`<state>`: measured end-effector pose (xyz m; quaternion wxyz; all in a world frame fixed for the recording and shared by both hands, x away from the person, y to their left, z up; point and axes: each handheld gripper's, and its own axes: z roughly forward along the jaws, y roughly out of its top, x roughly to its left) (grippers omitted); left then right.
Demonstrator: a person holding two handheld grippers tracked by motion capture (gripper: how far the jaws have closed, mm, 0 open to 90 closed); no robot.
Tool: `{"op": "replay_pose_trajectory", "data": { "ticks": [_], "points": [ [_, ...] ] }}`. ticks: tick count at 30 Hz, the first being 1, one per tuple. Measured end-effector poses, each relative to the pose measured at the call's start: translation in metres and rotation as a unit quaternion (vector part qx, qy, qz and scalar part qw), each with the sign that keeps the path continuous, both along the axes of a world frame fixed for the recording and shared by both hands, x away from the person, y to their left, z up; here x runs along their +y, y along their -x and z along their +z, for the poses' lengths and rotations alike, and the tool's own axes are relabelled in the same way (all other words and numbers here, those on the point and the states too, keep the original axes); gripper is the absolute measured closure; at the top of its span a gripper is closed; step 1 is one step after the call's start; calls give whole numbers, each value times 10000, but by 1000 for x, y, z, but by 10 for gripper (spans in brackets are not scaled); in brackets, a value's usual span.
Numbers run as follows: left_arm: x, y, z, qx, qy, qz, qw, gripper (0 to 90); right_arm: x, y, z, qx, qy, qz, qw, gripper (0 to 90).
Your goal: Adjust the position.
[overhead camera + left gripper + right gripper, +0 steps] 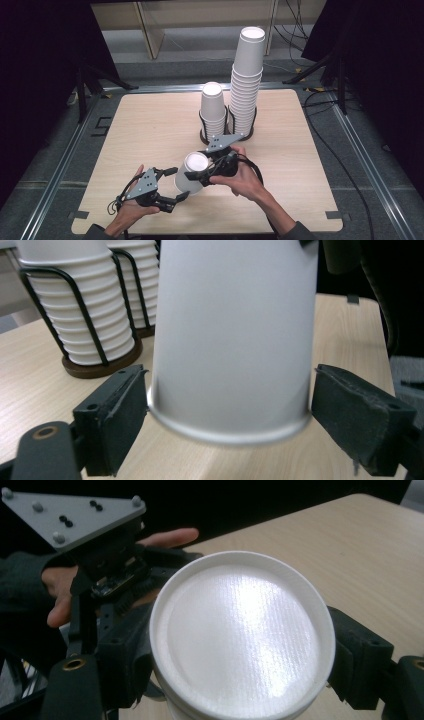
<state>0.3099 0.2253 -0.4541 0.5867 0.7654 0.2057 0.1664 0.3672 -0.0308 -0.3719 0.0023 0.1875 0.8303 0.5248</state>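
A single white paper cup [191,172], turned base-up and tilted, is held above the light wooden desk [145,125] near its front edge, between the two hand-held grippers. The right hand-held gripper [197,175] is closed on the cup's upper part, just below its base; in the right gripper view the round base [242,635] is seen flanked by both black jaws. The left hand-held gripper [174,184] is held open around the cup's rim end: in the left gripper view the rim [227,432] sits between the pads [120,415], and whether the left pad touches it cannot be made out. The cup's mouth is hidden, and its lower part is cut off in the right gripper view. Farther back on the desk, two black wire cup holders on dark round bases [212,135] are seen side by side, a short stack of white paper cups [212,107] in the left one and a tall stack [246,80] in the right.
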Motion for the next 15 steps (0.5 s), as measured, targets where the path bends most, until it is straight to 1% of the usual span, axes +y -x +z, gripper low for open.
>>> {"op": "replay_pose_trajectory", "data": {
  "ticks": [1, 2, 3, 4, 5, 6, 7, 8, 9, 10, 11, 12, 13, 14, 15],
  "points": [
    [0, -1, -1, -32, 138, 9, 9999, 145, -3, -3, 1, -133, -53, -6, 9999, 244],
    [0, -1, -1, -32, 138, 9, 9999, 145, -3, -3, 1, -133, -53, -6, 9999, 244],
    [2, -1, 1, 61, 185, 79, 9998, 145, -9, -2, 5, -9, -212, -176, 9996, 245],
    [2, -1, 1, 61, 185, 79, 9998, 145, -12, -4, 7, -146, -264, -175, 9994, 245],
    [3, -3, 1, 150, 352, 150, 9992, 145, -14, -4, 8, -136, -334, -239, 9991, 245],
    [3, -3, 1, 150, 352, 150, 9992, 146, -16, -4, 11, -153, -374, -293, 9988, 245],
    [4, -5, 0, 182, 606, 135, 9979, 145, -18, -6, 12, -275, -454, -343, 9980, 245],
    [6, -4, 1, 231, 563, 189, 9980, 146, -19, -6, 14, -130, -586, -310, 9977, 245],
    [6, -4, 1, 249, 636, 195, 9975, 145, -20, -6, 15, -185, -720, -333, 9967, 245],
    [6, -4, 1, 249, 636, 195, 9975, 145, -20, -6, 16, -93, -831, -283, 9961, 245],
    [6, -5, 1, 249, 759, 168, 9967, 145, -21, -6, 16, -80, -872, -290, 9957, 245],
    [7, -4, 3, 225, 728, 192, 9969, 145, -20, -7, 16, -98, -976, -280, 9948, 245],
    [6, -4, 3, 224, 746, 214, 9967, 145, -20, -6, 17, -56, -937, -278, 9952, 245],
    [5, -4, 3, 213, 754, 228, 9967, 144, -19, -7, 16, -125, -956, -237, 9951, 245],
    [5, -4, 3, 205, 757, 241, 9966, 144, -17, -6, 15, -75, -983, -205, 9949, 245]
  ]
}}
